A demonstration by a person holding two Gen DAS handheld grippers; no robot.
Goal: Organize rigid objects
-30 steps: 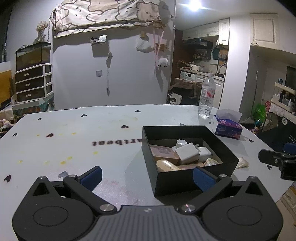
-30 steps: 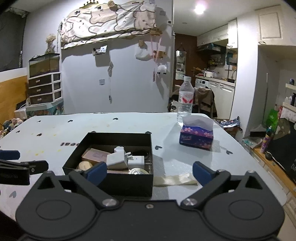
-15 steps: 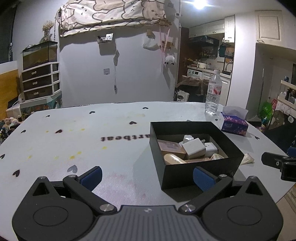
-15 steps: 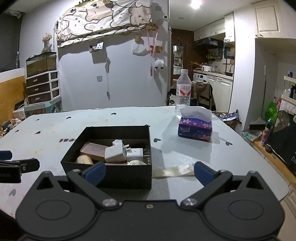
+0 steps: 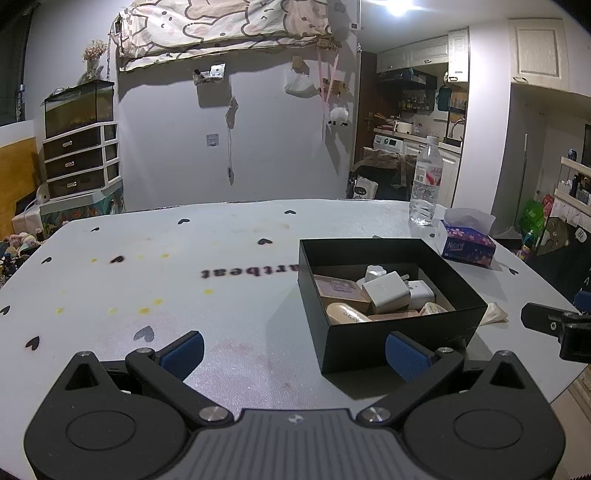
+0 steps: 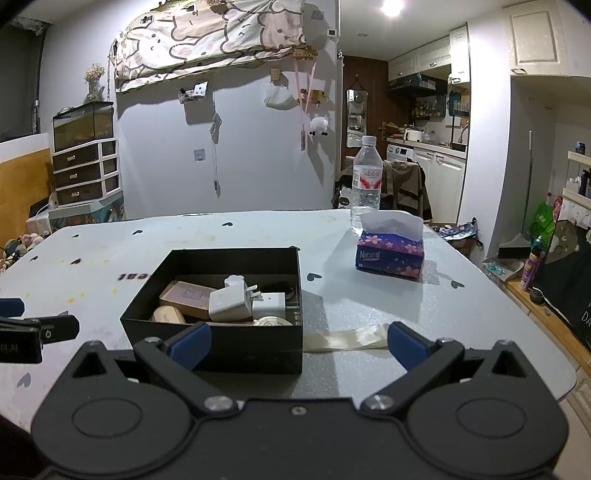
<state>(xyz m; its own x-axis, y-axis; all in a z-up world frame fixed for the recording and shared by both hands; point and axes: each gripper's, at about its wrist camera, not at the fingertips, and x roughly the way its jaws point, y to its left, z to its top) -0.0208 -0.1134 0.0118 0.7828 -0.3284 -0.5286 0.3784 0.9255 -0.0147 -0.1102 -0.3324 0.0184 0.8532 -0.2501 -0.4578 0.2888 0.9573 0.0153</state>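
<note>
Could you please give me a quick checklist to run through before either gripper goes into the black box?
1. Left gripper open and holding nothing: ok.
2. Right gripper open and holding nothing: ok.
3. Black box upright on the table, top open: ok.
4. White charger on top of the pile, nothing over it: ok.
5. Tissue box and bottle stand apart from the box: ok.
6. Free room at the bottom of the box: cannot tell.

Pale wall [image 5: 177, 147] behind the bench [image 5: 221, 258]; drawer unit [image 5: 79, 162] at left; ceiling light [image 5: 397, 7]; apparently a kitchen [image 6: 424, 147] beyond.
</note>
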